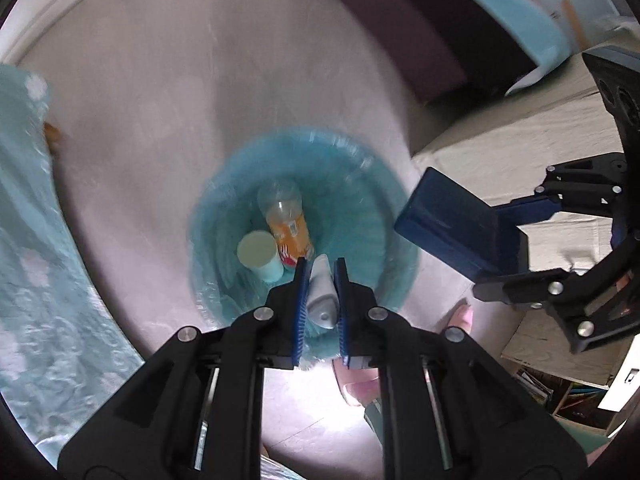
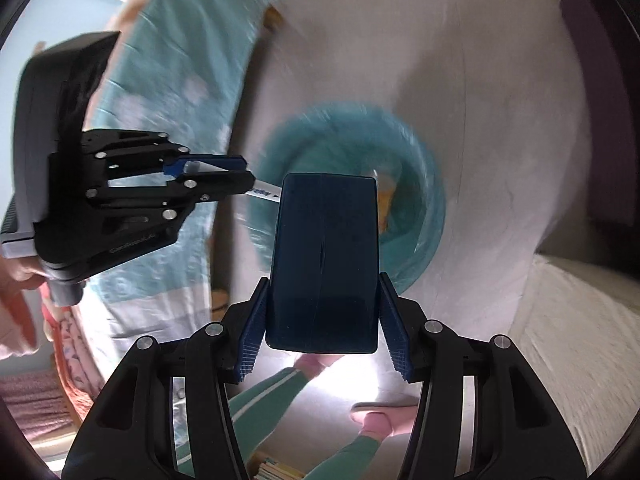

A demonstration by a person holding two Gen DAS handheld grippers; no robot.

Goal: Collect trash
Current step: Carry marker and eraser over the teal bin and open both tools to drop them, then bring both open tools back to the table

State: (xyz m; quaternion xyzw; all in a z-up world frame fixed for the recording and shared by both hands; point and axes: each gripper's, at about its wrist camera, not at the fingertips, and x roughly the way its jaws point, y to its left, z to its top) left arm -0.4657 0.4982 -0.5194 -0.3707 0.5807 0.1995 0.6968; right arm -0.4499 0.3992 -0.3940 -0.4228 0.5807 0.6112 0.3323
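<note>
The left tool [image 1: 320, 276] is pinched tight on a crumpled white plastic wrapper [image 1: 322, 300]; the right tool [image 2: 323, 304] clamps a smooth, dark blue rectangular box [image 2: 324, 260]. Both hang above the round bin lined with a thin teal bag [image 1: 360, 184], where a clear orange-labelled bottle [image 1: 286, 220] and pale cup [image 1: 258, 252] already lie; these two pieces likely remain to drop.

Dark blue box [image 2: 324, 260], white tube [image 1: 322, 296], upright

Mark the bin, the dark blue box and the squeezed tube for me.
bin [image 1: 360, 184], left wrist view, far inner wall.
dark blue box [image 2: 324, 260], right wrist view, middle of top face.
squeezed tube [image 1: 322, 296], left wrist view, flattened body.
</note>
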